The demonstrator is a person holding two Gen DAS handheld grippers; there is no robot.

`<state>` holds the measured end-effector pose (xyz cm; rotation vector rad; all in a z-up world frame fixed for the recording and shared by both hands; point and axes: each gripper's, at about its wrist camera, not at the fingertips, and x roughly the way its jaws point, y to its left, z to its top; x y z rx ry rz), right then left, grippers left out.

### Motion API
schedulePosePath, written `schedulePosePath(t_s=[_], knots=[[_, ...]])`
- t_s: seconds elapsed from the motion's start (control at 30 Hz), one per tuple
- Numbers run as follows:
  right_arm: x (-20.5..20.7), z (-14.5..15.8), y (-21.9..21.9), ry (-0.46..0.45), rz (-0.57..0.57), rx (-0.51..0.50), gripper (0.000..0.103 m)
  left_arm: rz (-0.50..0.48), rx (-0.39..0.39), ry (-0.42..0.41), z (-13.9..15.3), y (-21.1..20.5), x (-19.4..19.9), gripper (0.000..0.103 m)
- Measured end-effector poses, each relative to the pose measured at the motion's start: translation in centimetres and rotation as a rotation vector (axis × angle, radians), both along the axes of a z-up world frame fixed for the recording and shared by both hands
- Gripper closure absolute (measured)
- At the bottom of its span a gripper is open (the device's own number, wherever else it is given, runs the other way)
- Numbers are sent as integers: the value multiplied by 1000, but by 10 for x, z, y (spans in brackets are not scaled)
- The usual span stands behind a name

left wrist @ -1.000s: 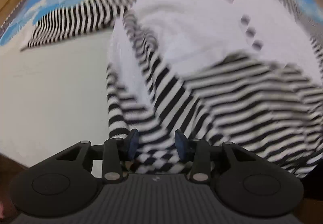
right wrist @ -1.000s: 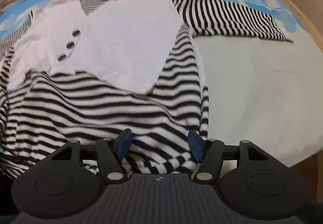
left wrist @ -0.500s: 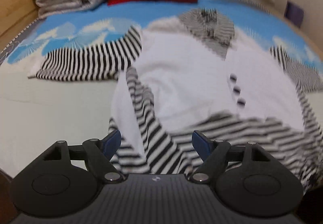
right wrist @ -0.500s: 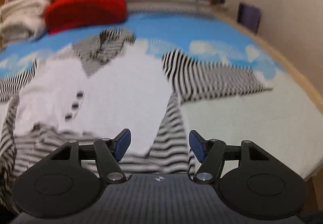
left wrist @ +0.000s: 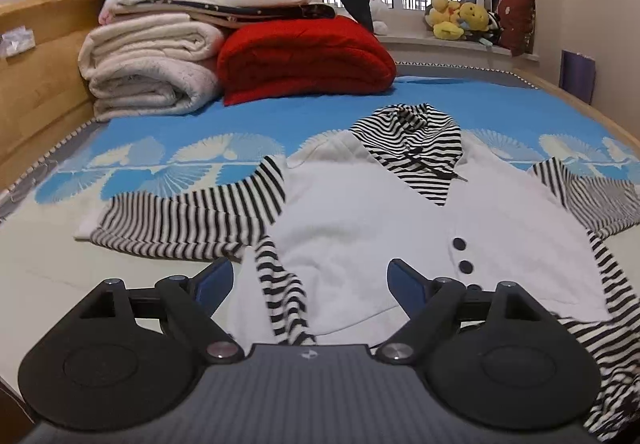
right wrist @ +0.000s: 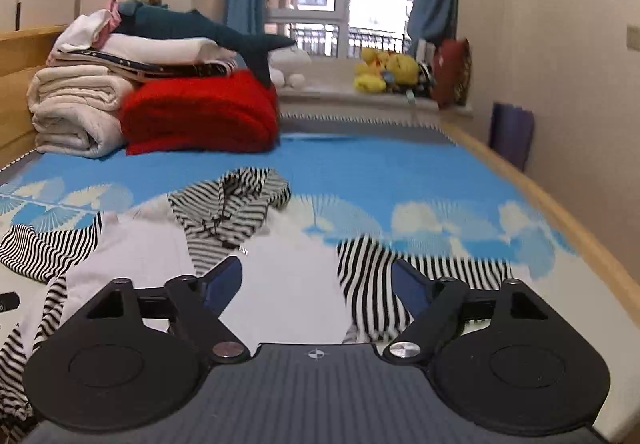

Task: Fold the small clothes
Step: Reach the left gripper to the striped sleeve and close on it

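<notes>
Left gripper (left wrist: pixel 310 286): black arms, blue pads, jaws opening with nothing pressed between them.
Right gripper (right wrist: pixel 318 286): same build, jaws opening, no cloth gripped.
Garment (left wrist: pixel 380 228): small hooded top of soft white knit lying flat on the bed, below and beyond both grippers' fingertips (touching neither).
Lower hem (left wrist: pixel 588 340): black-and-white striped band, rumpled.
Buttons (left wrist: pixel 459 243): dark, round, in a short column on the white front.
Sleeves: striped, spread out to either side; one (left wrist: pixel 188 220) lies flat to the left, the other (right wrist: pixel 420 276) to the right.
Hood (left wrist: pixel 416 148): striped, crumpled at the far end.
Bed sheet (left wrist: pixel 180 156): blue with pale fan shapes.
Folded blankets (left wrist: pixel 152 64): cream, thick, rolled.
Red quilt (left wrist: pixel 304 60): puffy, folded.
</notes>
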<state>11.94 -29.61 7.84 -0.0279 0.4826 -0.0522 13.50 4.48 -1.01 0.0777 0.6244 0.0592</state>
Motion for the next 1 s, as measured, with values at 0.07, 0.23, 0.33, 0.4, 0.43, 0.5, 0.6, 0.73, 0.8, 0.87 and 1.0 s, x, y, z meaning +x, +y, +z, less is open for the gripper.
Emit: schedulePosePath(t_s=[0.07, 0.23, 0.33, 0.4, 0.43, 0.5, 0.6, 0.73, 0.8, 0.87, 1.0], knots=[[5, -6, -6, -6, -8, -9, 19, -4, -12, 16, -1, -1, 5, 15], [15, -30, -9, -2, -70, 21, 21, 8, 14, 27, -7, 2, 13, 15], [19, -37, -4, 0, -70, 15, 21, 61, 38, 25, -5, 12, 18, 15], [22, -38, -4, -5, -77, 33, 21, 92, 30, 33, 4, 25, 28, 15], [24, -38, -6, -5, -86, 50, 21, 97, 35, 34, 11, 31, 36, 16], [28, -42, -11, 15, -103, 95, 21, 114, 43, 20, 28, 45, 61, 24], [37, -49, -16, 75, -132, 136, 22, 145, 4, 4, 51, 73, 106, 42], [38, -49, -14, 92, -127, 148, 27, 205, -10, -62, 44, 122, 153, 58], [37, -47, -10, 94, -105, 142, 32, 256, -11, -38, 21, 149, 164, 65], [36, -44, -5, 95, -77, 121, 40, 344, -53, 67, -6, 183, 178, 73], [36, -39, 6, 95, -2, 70, 56, 554, -197, 132, -34, 249, 193, 72]])
